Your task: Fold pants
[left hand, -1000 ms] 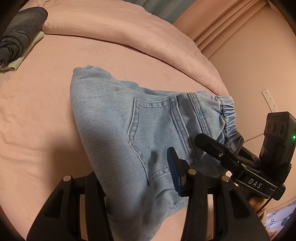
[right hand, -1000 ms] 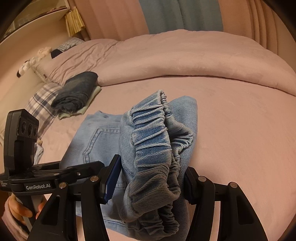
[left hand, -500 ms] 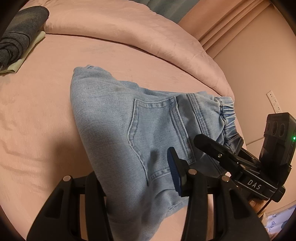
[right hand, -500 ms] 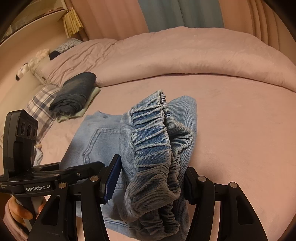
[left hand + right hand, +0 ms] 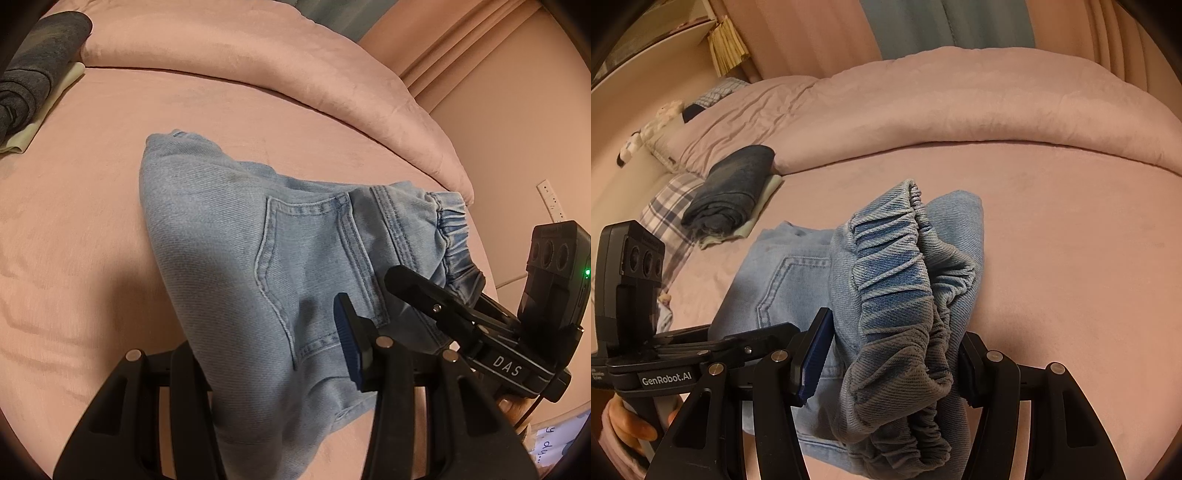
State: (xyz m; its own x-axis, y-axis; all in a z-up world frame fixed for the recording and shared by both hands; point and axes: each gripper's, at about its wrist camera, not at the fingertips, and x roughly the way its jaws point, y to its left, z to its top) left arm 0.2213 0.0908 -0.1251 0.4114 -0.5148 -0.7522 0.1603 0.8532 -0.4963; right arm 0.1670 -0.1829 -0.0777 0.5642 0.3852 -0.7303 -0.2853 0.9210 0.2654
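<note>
On the pink bed (image 5: 92, 229), your light blue pants (image 5: 240, 251) lie bunched in the middle of the sheet, back pocket (image 5: 306, 266) facing up, with the elastic waistband (image 5: 897, 295) lifted off the bed.

Your left hand-held gripper (image 5: 273, 369) is clamped on the denim at 6 o'clock in the left wrist view: cloth fills the gap between its two fingers, and the blue pad (image 5: 347, 347) presses against the fabric just below the pocket.

Your right hand-held gripper (image 5: 890, 358) is closed on the gathered waistband; the ruffled elastic bulges up and over between its fingers at 6 o'clock in the right wrist view. From the left wrist camera that same gripper (image 5: 417, 291) enters at 4 o'clock, touching the waistband end of the pants.

A folded dark garment (image 5: 731, 188) rests on a pale cloth (image 5: 764, 199) toward 10 o'clock in the right wrist view, well apart from the pants. A rolled-back pink duvet (image 5: 960, 107) runs across the bed at 12 o'clock, and a plaid pillow (image 5: 665, 206) sits at 9 o'clock.
</note>
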